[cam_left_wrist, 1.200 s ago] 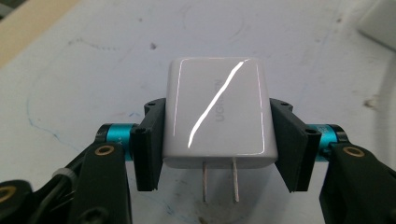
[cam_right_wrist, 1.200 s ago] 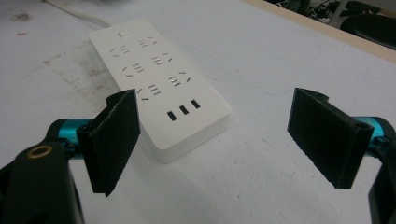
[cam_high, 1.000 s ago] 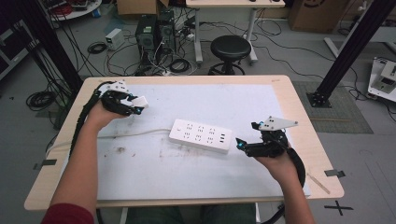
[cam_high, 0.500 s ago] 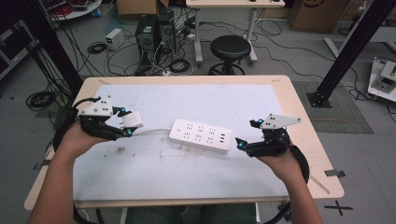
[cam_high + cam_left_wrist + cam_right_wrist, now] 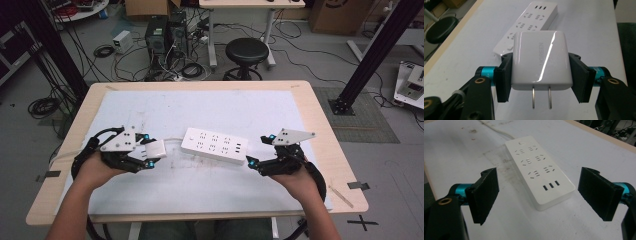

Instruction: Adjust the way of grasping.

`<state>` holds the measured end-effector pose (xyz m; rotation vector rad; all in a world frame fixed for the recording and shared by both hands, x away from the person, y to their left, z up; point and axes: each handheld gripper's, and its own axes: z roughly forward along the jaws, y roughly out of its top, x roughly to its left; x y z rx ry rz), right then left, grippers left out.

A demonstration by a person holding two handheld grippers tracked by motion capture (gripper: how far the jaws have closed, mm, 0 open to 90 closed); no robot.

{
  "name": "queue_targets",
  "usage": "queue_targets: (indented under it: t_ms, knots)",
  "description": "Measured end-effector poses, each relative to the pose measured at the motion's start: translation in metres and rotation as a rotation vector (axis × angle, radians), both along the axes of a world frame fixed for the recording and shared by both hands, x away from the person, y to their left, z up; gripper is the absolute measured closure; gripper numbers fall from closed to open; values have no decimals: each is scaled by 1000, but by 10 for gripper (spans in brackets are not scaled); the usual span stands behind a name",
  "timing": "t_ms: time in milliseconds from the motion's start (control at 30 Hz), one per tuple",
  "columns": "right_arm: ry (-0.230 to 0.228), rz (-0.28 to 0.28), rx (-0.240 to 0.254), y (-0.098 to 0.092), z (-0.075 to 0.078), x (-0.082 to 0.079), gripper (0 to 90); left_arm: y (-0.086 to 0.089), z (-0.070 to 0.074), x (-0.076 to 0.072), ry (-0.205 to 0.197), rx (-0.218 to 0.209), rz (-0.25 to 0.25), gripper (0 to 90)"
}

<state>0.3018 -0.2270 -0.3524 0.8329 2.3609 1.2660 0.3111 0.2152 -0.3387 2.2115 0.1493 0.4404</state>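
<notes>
So the left gripper (image 5: 540,75) has its black fingers (image 5: 504,77) clamped on the flat sides of a glossy white square-ish wall charger (image 5: 540,62). Its two metal prongs stick out toward the camera side in the left gripper view, so they're free and not covered by the pads. Makes sense if the plan is to push it into a socket: grab the body, leave the prongs bare.

From above, the charger (image 5: 156,149) is held up off the desk (image 5: 320,110), just left of the long white plastic power strip (image 5: 215,145), which lies flat on the white mat covering the desk, cord trailing off its left end.

The right gripper (image 5: 539,195) sits at the strip's other end, fingers (image 5: 485,193) wide apart and holding nothing, lined up with the USB-port end. My guess is it's parked there to pin the strip down so it doesn't slide when the charger goes in. The prongs probably need turning to face down toward the sockets first.
</notes>
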Motion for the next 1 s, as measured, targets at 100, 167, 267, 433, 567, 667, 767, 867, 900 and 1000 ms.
queue_targets:
  t_ms: [100, 167, 267, 433, 567, 667, 767, 867, 900, 1000]
  knots:
    - [8, 12, 6, 5, 0, -3, 172, -18, -2, -6, -35, 7, -39, 424]
    - [32, 28, 24, 10, -2, -5, 172, -30, -6, -10, -55, 7, -58, 425]
    - [68, 40, 44, 21, -7, -7, 172, -46, -14, -14, -78, 8, -82, 425]
    - [128, 74, 94, 40, -18, -10, 172, -70, -29, -22, -118, 3, -120, 425]
    - [191, 116, 149, 54, -28, -11, 172, -85, -37, -29, -168, 10, -139, 425]
    - [265, 158, 217, 62, -37, -11, 172, -94, -42, -36, -200, -2, -147, 425]
    - [301, 187, 270, 67, -43, -11, 172, -99, -44, -41, -230, -9, -168, 425]
    - [345, 210, 344, 71, -48, -9, 172, -103, -47, -45, -262, -5, -170, 425]
    - [360, 217, 363, 72, -50, -9, 172, -104, -48, -46, -273, -4, -173, 425]
    - [399, 236, 419, 76, -55, -8, 173, -108, -49, -48, -286, -3, -182, 425]
